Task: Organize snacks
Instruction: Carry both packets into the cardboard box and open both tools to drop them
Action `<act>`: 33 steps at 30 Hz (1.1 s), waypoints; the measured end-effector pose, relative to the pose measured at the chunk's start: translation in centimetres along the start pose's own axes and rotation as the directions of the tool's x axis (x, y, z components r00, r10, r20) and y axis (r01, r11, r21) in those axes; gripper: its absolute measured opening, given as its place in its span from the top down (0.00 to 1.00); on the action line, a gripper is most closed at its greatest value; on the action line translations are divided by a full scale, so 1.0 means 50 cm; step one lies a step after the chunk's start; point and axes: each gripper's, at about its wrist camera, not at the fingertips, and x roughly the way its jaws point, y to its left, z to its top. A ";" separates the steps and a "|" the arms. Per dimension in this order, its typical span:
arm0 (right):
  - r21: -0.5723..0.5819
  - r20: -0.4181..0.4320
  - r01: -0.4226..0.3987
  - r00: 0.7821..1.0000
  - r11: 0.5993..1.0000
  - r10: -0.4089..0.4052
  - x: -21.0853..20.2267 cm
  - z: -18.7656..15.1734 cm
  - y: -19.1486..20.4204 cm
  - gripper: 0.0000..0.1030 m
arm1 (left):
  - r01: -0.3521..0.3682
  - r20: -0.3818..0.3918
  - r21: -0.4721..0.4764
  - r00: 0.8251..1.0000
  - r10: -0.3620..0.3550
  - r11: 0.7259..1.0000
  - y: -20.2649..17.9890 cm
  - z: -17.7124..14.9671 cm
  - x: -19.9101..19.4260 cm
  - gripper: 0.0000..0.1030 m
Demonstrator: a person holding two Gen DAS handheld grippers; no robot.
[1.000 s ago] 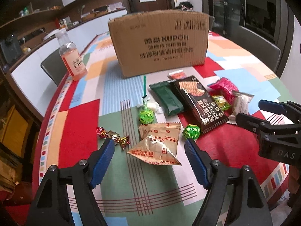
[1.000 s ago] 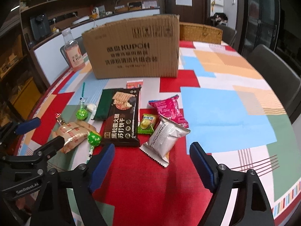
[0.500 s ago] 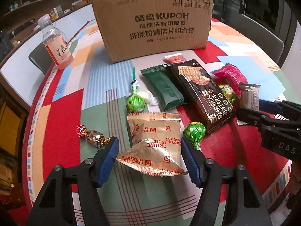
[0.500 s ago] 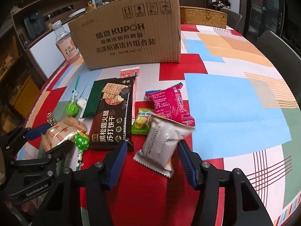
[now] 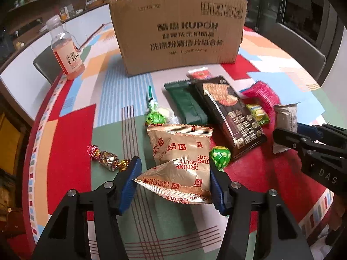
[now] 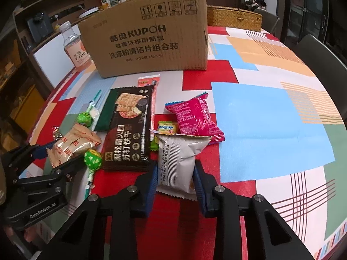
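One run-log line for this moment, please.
left gripper: jaws closing on gold biscuit packet | right gripper: jaws closing on silver packet

Even indoor light, moderately bright on tabletop [image 5: 71,130] ahead of gripper; background room dim. Soft short shadows. Glare on foil biscuit packets [image 5: 182,158]. Strong fisheye bending, black corner vignette. Slight blur on far cardboard box [image 5: 180,32].

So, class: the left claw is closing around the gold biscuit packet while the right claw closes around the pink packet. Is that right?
Not quite. The right claw has been closing on the silver packet, not the pink packet, which lies untouched behind it, as the right wrist view shows. The left claw is indeed closing around the gold biscuit packet.
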 end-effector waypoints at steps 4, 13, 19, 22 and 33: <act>-0.006 0.030 -0.007 1.000 1.000 0.007 -0.028 0.002 0.005 0.68 | 0.005 0.041 -0.010 0.999 -0.005 1.000 0.003 0.004 -0.036 0.44; -0.043 0.117 -0.023 0.993 0.999 0.028 -0.091 0.033 0.021 0.68 | 0.002 0.163 -0.006 0.987 -0.001 1.000 0.007 0.045 -0.112 0.44; -0.073 0.201 -0.041 0.978 0.997 0.055 -0.127 0.093 0.028 0.68 | -0.031 0.276 0.002 0.961 0.030 1.000 0.013 0.104 -0.157 0.44; -0.084 0.243 -0.040 0.968 0.996 0.060 -0.141 0.127 0.028 0.68 | -0.051 0.335 0.006 0.941 0.046 0.999 0.017 0.138 -0.180 0.44; -0.089 0.375 -0.060 0.923 0.994 0.089 -0.171 0.276 0.021 0.68 | -0.032 0.463 0.006 0.886 0.026 0.999 0.041 0.279 -0.221 0.44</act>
